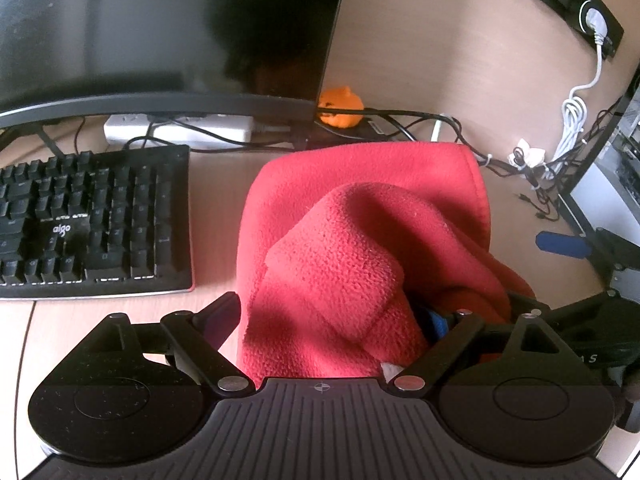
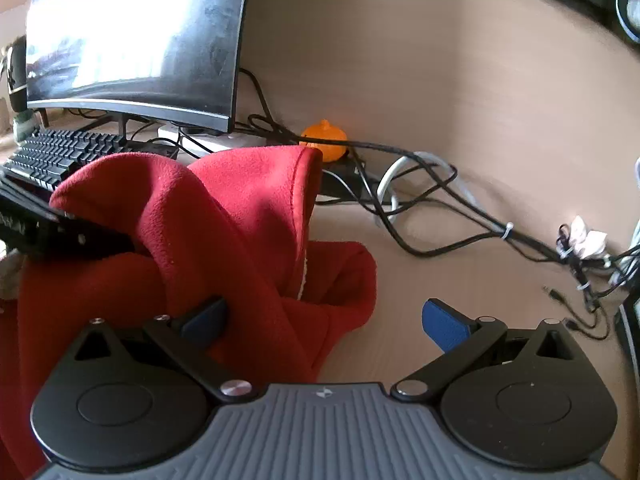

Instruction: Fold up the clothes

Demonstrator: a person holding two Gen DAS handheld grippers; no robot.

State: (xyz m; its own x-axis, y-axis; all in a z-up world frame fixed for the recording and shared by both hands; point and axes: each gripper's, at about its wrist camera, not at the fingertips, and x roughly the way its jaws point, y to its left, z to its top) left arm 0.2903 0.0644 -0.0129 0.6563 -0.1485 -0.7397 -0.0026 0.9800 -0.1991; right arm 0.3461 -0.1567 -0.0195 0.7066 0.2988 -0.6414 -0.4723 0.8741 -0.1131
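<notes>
A red fleece garment [image 1: 360,240] lies bunched on the wooden desk [image 1: 216,184]. My left gripper [image 1: 332,314] stands wide open around its near end. The left finger [image 1: 222,312] sits beside the cloth's edge, and a fold drapes over the right finger, leaving only a bit of blue pad [image 1: 436,322] showing. My right gripper [image 2: 324,320] is open too. Its left finger [image 2: 204,318] rests against the fleece [image 2: 224,232], and its blue right pad [image 2: 446,328] hangs over bare desk. The left gripper's dark finger [image 2: 80,236] pokes under a fold there.
Left of the garment is a black keyboard [image 1: 92,216], with a curved monitor [image 1: 160,32] and a white power strip [image 1: 180,128] behind it. An orange pumpkin toy [image 2: 324,142] and tangled cables [image 2: 440,208] run along the back wall. A computer case [image 1: 612,184] stands at the right.
</notes>
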